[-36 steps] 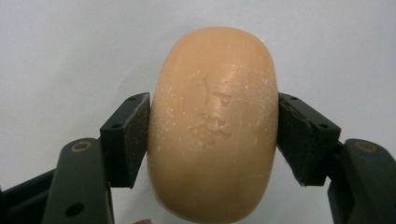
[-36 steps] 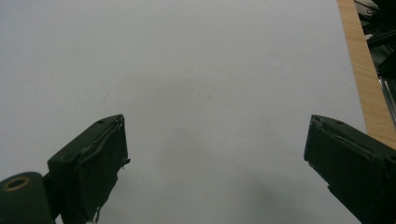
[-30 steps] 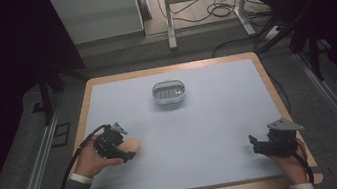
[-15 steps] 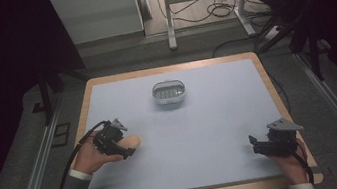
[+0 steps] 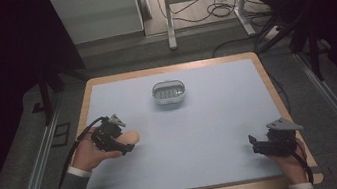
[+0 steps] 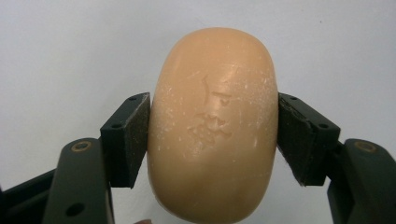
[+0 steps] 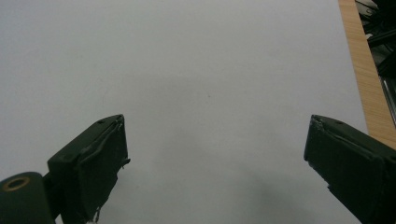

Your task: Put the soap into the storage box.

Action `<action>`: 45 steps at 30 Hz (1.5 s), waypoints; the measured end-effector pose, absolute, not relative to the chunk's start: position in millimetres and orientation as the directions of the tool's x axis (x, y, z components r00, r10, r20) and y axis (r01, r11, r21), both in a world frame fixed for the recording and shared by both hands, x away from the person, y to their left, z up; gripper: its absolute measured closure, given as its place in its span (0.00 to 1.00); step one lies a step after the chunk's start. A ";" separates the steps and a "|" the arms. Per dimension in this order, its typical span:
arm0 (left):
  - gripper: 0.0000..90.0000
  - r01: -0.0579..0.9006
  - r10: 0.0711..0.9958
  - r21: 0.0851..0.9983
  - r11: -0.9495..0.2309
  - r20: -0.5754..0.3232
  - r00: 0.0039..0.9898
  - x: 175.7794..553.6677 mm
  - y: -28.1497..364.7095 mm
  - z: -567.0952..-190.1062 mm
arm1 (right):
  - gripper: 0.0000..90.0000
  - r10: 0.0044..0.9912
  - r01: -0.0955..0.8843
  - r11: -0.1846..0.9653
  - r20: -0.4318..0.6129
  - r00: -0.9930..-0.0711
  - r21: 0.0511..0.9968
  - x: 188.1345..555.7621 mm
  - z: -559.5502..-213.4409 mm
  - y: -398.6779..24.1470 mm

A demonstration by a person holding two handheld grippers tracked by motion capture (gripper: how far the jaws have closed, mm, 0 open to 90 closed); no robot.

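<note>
A wide table (image 5: 222, 132) with a pale blue-grey top and a wooden rim. Near its far middle sits a small clear soap dish (image 5: 168, 92), which looks empty. At the near left, the left gripper (image 5: 124, 146) is clamped on an oval, peach-coloured bar of soap (image 5: 129, 139); in the left gripper view its black pads (image 6: 132, 135) press both long sides of the soap (image 6: 214, 126), held just over the tabletop. Judging by this, the pickup is done and the carry to the dish, well apart from the soap, remains. The left hand (image 5: 90, 154) lies low, gripper pointing right across the table. At the near right corner, the right gripper (image 5: 254, 144) rests idle, jaws wide apart on nothing.
</note>
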State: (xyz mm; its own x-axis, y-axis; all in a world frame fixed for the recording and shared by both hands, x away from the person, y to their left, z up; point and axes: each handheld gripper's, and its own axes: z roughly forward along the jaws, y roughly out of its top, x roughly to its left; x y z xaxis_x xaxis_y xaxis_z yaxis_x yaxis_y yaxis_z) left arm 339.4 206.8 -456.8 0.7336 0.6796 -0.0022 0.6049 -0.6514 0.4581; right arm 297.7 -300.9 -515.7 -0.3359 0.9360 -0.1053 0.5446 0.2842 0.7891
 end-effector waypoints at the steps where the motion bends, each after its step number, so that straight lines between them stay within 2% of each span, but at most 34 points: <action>1: 0.35 0.605 0.679 0.456 -0.653 -0.002 0.734 339.8 206.7 -456.1 | 0.07 0.936 0.545 0.284 -0.105 -0.336 0.789 297.9 -515.9 -300.6; 45: 0.35 0.581 0.666 0.482 -0.656 0.007 0.746 369.4 185.2 -434.5 | 0.07 0.931 0.538 0.295 -0.111 -0.347 0.790 297.6 -517.1 -300.5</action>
